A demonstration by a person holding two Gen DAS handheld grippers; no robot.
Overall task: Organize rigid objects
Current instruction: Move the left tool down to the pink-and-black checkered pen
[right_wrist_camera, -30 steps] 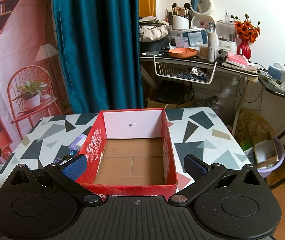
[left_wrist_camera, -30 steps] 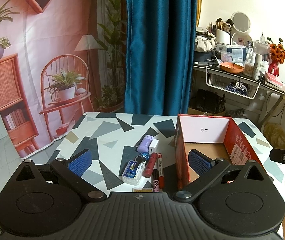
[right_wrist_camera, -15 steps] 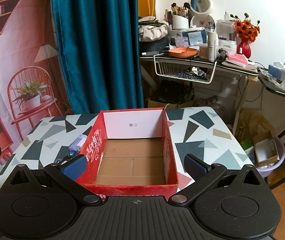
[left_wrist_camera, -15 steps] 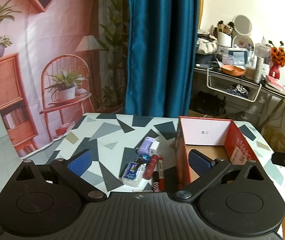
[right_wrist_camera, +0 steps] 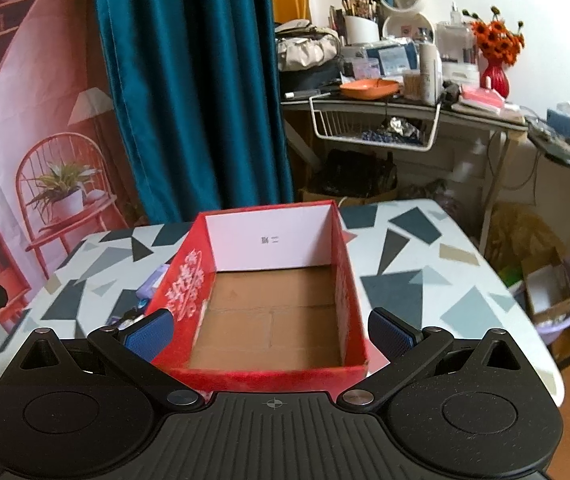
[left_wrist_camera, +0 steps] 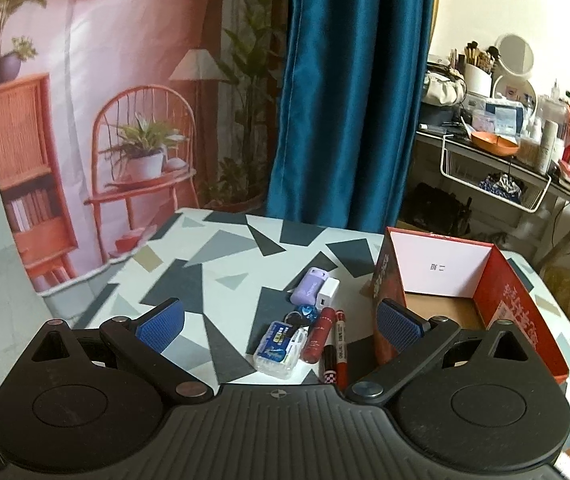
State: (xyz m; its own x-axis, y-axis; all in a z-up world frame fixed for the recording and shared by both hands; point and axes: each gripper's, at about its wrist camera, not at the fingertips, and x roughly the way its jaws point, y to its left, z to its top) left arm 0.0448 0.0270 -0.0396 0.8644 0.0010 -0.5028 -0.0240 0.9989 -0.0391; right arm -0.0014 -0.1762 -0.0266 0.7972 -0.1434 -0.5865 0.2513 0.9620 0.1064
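While nothing is yet grasped, the left wrist view shows the left claw [left_wrist_camera: 279, 322] spread wide and empty above a counter [left_wrist_camera: 221, 264] patterned with grey and black triangles. Between its blue ribbed pads [left_wrist_camera: 161, 324] lies a tight cluster of small hard items: a clear plastic case with a blue label [left_wrist_camera: 279, 346], a dark red glossy tube [left_wrist_camera: 320, 334], a red marker pen [left_wrist_camera: 341, 346], a lilac rounded case [left_wrist_camera: 308, 286] and a white plug-shaped block [left_wrist_camera: 328, 292]. They sit just left of an open red cardboard box [left_wrist_camera: 517, 300], probably gathered for loading.

From the right wrist view, the right claw [right_wrist_camera: 271, 334] is equally wide and holds nothing, framing the red cardboard box [right_wrist_camera: 181, 288]. Its brown corrugated floor is bare, with a smooth white inner wall.
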